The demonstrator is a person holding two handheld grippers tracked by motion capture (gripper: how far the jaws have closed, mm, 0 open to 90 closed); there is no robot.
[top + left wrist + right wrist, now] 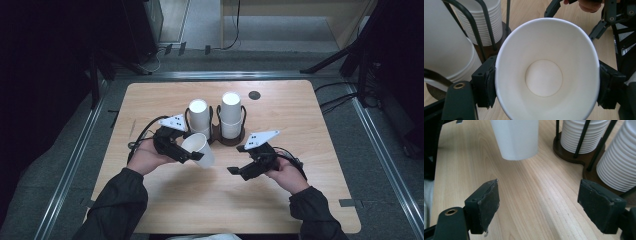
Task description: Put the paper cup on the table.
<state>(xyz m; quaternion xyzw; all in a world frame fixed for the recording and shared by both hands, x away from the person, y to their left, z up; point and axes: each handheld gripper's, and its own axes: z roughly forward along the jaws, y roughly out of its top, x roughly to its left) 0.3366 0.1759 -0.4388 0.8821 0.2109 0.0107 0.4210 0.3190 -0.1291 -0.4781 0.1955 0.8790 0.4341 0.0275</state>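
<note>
On table, near middle: wooden table point(165, 200), light grain, dark floor around.
Left gripper point(192, 152): clamped on a single paper cup, one pad on each side of the wall near the rim.
Left gripper's pads point(485, 83): pressed against the cup's outside, rim squeezed slightly oval between them.
Paper cup point(199, 148): white, lifted off the wood, tilted with its mouth toward the left hand and its base toward the table's centre.
Cup in left gripper view point(546, 70): seen straight into the mouth, round base at the bottom, inside bare.
Cup in right gripper view point(515, 138): base and lower wall hanging above the wood, ahead of the jaws.
Right gripper point(239, 170): jaws spread wide, held just above the wood, nothing between them, pointing left toward the held cup, near it but apart.
Right gripper's pads point(487, 201): black, worn at the edges, bare wood showing in the gap.
Cup holder point(231, 141): dark brown base with black upright wires, just behind the held cup.
Left stack of cups point(199, 117): white, nested, inside the wires.
Right stack of cups point(231, 114): white, nested, beside the first.
Dark round disc point(254, 95): flat on the table behind the holder.
</note>
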